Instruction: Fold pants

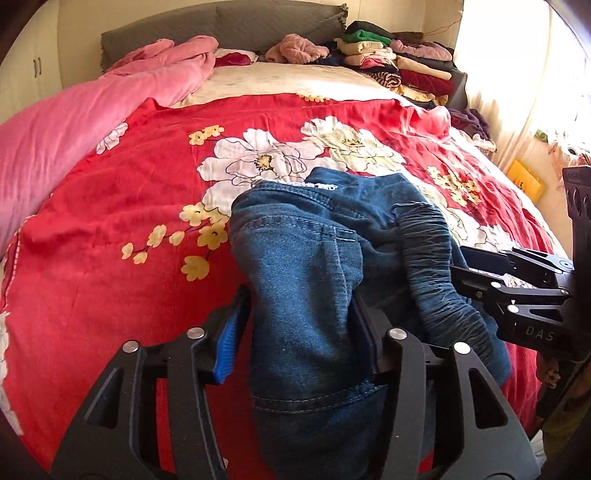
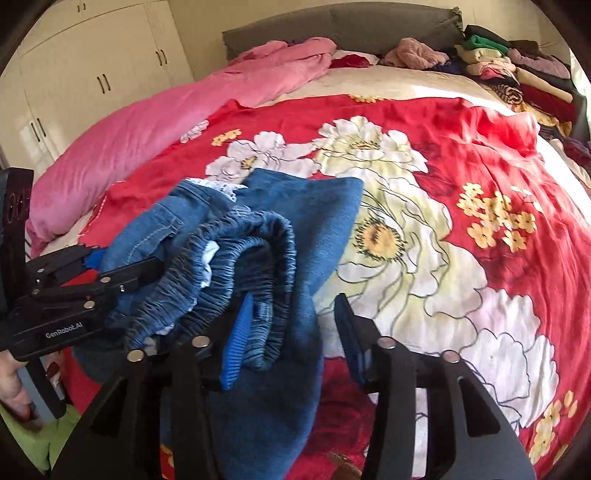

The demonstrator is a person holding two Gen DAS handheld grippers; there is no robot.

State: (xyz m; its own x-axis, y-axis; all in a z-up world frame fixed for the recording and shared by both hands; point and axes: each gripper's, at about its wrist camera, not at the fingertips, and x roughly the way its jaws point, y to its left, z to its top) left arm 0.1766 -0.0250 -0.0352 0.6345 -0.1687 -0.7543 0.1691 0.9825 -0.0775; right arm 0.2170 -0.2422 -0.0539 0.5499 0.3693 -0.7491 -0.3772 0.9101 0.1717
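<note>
Blue jeans (image 1: 306, 258) lie bunched on the red flowered bedspread (image 1: 110, 203), their gathered elastic waistband (image 1: 428, 258) curling on top. My left gripper (image 1: 299, 332) is open and straddles a thick fold of denim, which nearly fills the gap between its fingers. In the right wrist view the jeans (image 2: 317, 214) spread away from me and the waistband (image 2: 236, 240) loops between the fingers of my right gripper (image 2: 295, 332). That gripper is open: the band rests against the left blue pad (image 2: 238, 343), with bedspread showing beside the other finger. Each gripper also shows from the side: right gripper (image 1: 465, 269), left gripper (image 2: 125, 273).
A pink quilt (image 1: 74, 129) lies along the left side of the bed. Stacks of folded clothes (image 1: 388, 59) fill the far right corner by the grey headboard (image 1: 221, 26). White wardrobe doors (image 2: 92, 74) stand at the left. A person's hand (image 2: 11, 387) holds the left gripper's handle.
</note>
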